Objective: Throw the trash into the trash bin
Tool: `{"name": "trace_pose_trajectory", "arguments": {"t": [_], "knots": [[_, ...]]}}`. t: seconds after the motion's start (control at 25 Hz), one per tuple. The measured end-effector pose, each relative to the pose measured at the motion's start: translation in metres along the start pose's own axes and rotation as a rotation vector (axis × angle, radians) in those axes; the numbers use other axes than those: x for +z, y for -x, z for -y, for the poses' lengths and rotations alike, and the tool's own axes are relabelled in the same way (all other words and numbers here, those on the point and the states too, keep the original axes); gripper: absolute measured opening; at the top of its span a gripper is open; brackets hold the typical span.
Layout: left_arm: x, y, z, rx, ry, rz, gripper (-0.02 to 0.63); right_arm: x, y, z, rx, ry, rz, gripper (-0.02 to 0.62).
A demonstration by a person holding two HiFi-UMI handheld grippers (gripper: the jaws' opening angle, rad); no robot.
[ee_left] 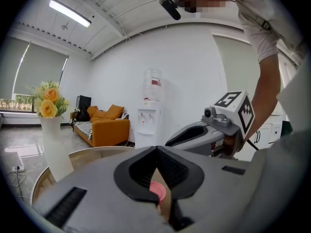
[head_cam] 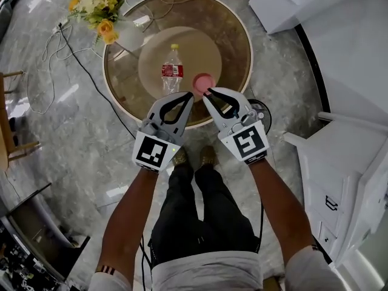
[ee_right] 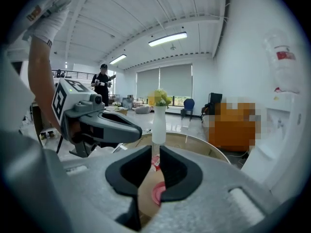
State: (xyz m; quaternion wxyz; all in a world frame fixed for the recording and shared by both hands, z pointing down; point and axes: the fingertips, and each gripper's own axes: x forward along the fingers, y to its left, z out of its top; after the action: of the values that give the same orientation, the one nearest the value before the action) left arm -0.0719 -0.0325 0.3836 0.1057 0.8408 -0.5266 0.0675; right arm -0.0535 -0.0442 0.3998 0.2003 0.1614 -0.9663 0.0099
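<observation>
A plastic bottle (head_cam: 172, 70) and a pink cup (head_cam: 203, 82) sit side by side at the middle of the round glass surface (head_cam: 239, 35), upper centre of the head view. Just below the cup in the frame, the left gripper (head_cam: 191, 96) is clenched and empty, while the right gripper (head_cam: 208, 92) has its jaws a narrow slit apart, grasping nothing. A vase of flowers (head_cam: 103, 17) stands at the upper left

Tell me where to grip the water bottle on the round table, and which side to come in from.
Grip the water bottle across its round body at the red label, well below the narrow capped neck. It looks upright, so come in level from the near table edge, jaws on either side. The pink cup sits close on its right, so keep clear of it.
</observation>
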Motion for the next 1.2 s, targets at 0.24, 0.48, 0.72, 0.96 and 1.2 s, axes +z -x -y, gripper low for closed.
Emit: {"name": "trace_pose_trajectory", "arguments": {"t": [0.24,0.48,0.72,0.96,1.2], "knots": [[-0.030,-0.011,-0.011,-0.033,-0.005,-0.030,-0.001,-0.035,-0.024,0.001,-0.011,-0.029,-0.047,0.098],[-0.043,-0.024,-0.021,-0.052,-0.008,-0.046,-0.002,-0.068,-0.043,0.008,-0.023,-0.072,-0.109,0.229],[-0.055,-0.032,-0.025,-0.076,-0.013,-0.060,-0.002,-0.101,-0.060,0.016,-0.038,-0.102,-0.176,0.326],[-0.063,-0.035,-0.035,-0.081,-0.006,-0.063,-0.001,-0.132,-0.078,0.021,-0.045,-0.135,-0.256,0.388],[-0.066,-0.040,-0.039,-0.092,0.000,-0.062,-0.002,-0.154,-0.092,0.028,-0.057,-0.127,-0.333,0.396]]}}
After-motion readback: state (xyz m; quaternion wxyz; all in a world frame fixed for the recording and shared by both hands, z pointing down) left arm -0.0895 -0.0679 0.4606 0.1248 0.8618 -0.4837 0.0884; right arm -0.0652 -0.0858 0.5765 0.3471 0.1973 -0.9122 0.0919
